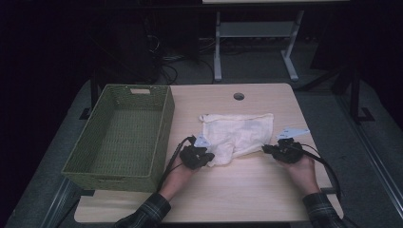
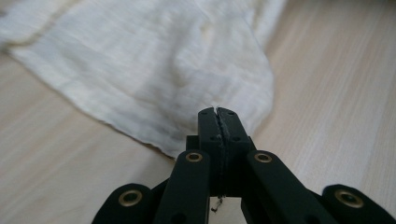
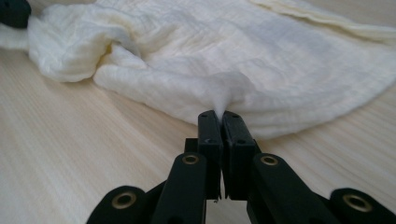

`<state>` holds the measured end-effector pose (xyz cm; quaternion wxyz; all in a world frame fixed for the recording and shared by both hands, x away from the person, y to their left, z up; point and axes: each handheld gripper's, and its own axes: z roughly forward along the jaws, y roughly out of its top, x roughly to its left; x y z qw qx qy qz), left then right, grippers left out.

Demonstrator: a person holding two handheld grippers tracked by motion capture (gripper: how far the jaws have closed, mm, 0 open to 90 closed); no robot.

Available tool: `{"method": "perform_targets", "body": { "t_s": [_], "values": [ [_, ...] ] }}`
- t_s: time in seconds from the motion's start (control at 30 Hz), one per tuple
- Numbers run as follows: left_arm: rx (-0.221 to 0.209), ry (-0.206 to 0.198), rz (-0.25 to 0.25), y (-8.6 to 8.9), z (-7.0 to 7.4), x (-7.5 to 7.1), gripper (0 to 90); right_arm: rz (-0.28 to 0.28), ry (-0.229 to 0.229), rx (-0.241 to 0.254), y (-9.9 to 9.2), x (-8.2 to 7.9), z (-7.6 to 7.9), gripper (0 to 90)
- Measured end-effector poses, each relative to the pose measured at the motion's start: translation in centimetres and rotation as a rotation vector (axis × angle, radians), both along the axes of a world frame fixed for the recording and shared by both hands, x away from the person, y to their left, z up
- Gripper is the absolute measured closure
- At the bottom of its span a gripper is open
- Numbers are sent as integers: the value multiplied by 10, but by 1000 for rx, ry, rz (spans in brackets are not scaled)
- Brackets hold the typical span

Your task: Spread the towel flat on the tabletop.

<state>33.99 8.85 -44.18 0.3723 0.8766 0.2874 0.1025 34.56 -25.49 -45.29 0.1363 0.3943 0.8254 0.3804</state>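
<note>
While both pairs of my fingers are clamped on the rumpled cream-white muslin cloth point(image 1: 237, 133), what matters is how that cloth lies between them. In the left gripper view my left gripper point(image 2: 218, 112) has its fingers pressed together on a near corner of the fabric, a thin sliver of cloth pinched at the tips, and the rest of the cloth spreads away ahead of the fingers and off to their left. In the right gripper view my right gripper point(image 3: 219, 114) has its fingers shut on a small peak of fabric drawn up from the near edge, with the cloth's bulk ahead of them and a bunched fold further off to their left.

From the high view, my left gripper point(image 1: 196, 156) and right gripper point(image 1: 285, 151) sit at opposite ends of the near edge, so the cloth's long axis runs from one pair of fingers to the other, across the pale wooden tabletop point(image 1: 247, 190). Neither hand is nearer; each already has its hold.

I judge the next move to be a lift or stretch along that axis. The green woven basket point(image 1: 119, 133) stands beyond my left fingers, just beside the cloth's left end, so a carry that way would be led by my left hand.
</note>
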Motion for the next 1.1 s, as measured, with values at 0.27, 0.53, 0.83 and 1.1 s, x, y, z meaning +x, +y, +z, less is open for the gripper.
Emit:
{"method": "perform_targets", "body": {
  "t_s": [0.27, 0.53, 0.83, 1.1],
  "values": [
    [-44, -49, 95, 18, 12, 7, 896, -5, -31, 51, -41, -15, 27, 874],
    [-34, -33, 96, 16, 8, 10, 894, 53, -33, 82, -30, 0, 35, 875],
    [-18, -10, 85, 14, 2, 10, 891, 110, -50, 93, 16, 40, 47, 875],
    [-1, 22, 73, 12, -2, 10, 890, 145, -32, 72, 67, 87, 54, 873]
  ]
}}
